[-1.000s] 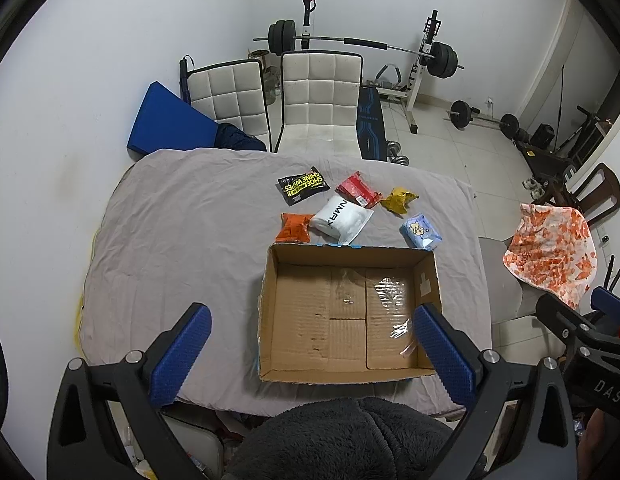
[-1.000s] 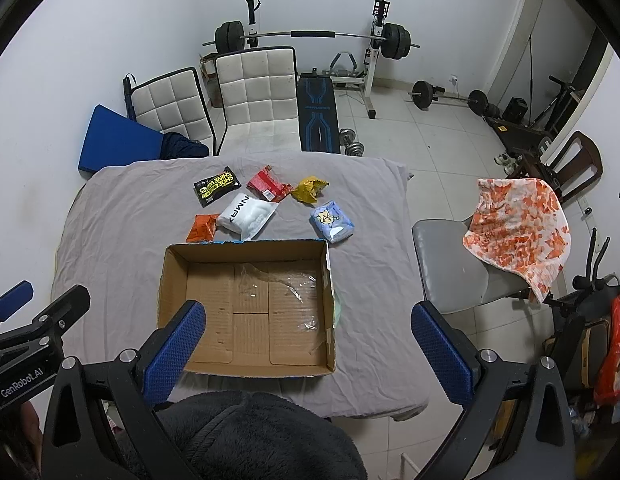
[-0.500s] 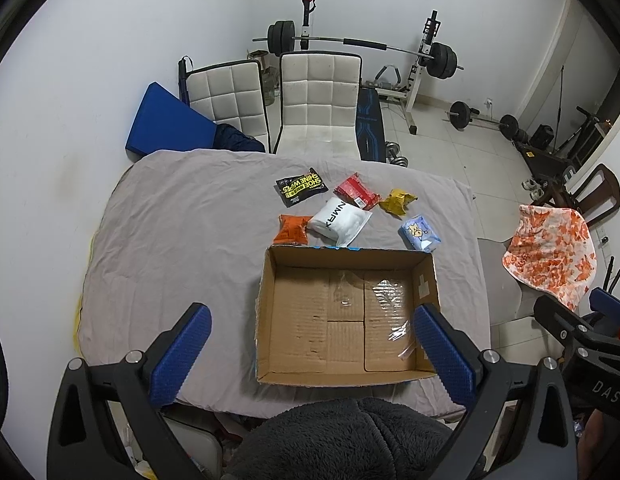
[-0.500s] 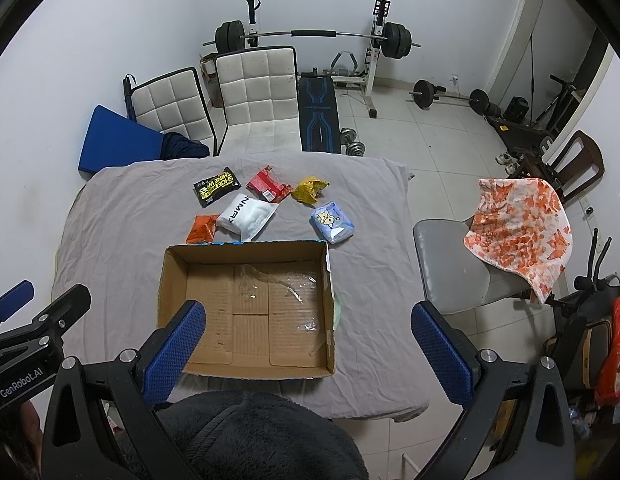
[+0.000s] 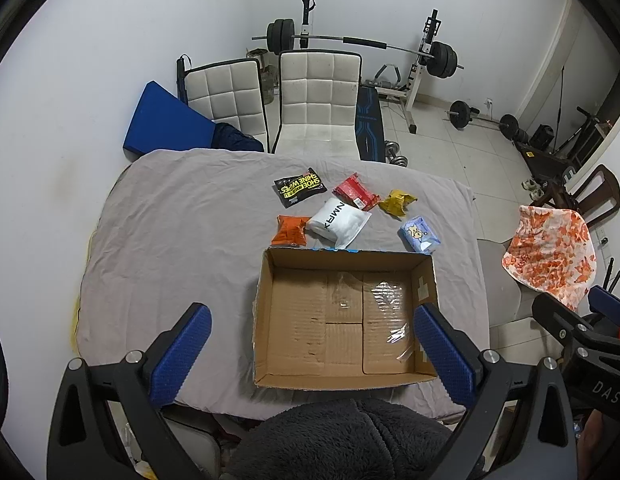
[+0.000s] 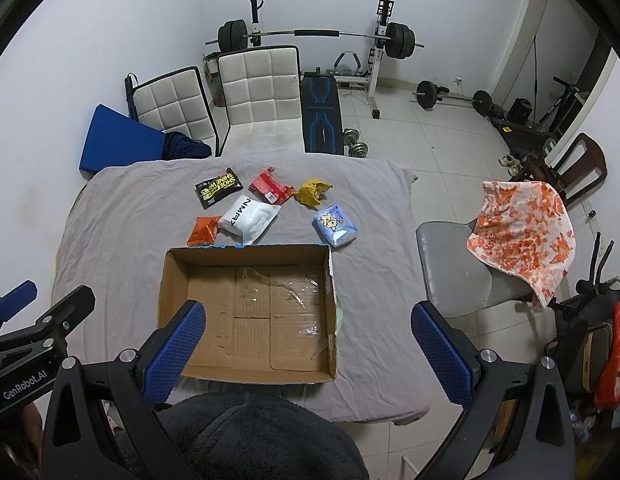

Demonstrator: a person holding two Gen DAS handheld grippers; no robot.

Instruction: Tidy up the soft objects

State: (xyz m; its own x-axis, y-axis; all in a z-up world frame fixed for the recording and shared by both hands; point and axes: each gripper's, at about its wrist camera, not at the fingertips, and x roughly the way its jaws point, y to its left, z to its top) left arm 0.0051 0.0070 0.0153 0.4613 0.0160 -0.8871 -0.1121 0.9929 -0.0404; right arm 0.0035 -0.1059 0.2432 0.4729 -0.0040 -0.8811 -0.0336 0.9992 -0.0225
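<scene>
So far nothing on the table has shifted over the last second: your left gripper [image 5: 310, 344] and right gripper [image 6: 308, 340] still hang high above the near edge, fingers spread wide and empty, so the sorting hasn't really begun.

The cardboard box [image 5: 270, 280] sits open and bare on the grey sheet [image 5: 170, 240], ready to take things. All six soft packets lie just beyond its far wall: the orange packet [image 5: 290, 230] and white pouch [image 5: 337, 221] nearly touching it, the blue tissue pack [image 5: 419, 234] off to the right, then the black wipes pack [image 5: 300, 186], red packet [image 5: 355, 196] and yellow wrapper [image 5: 397, 202] further back.

You'll have to reach across the box to get at them; its far wall is likely the main snag. The white pouch overlaps the red packet's corner, so lift it first.
</scene>
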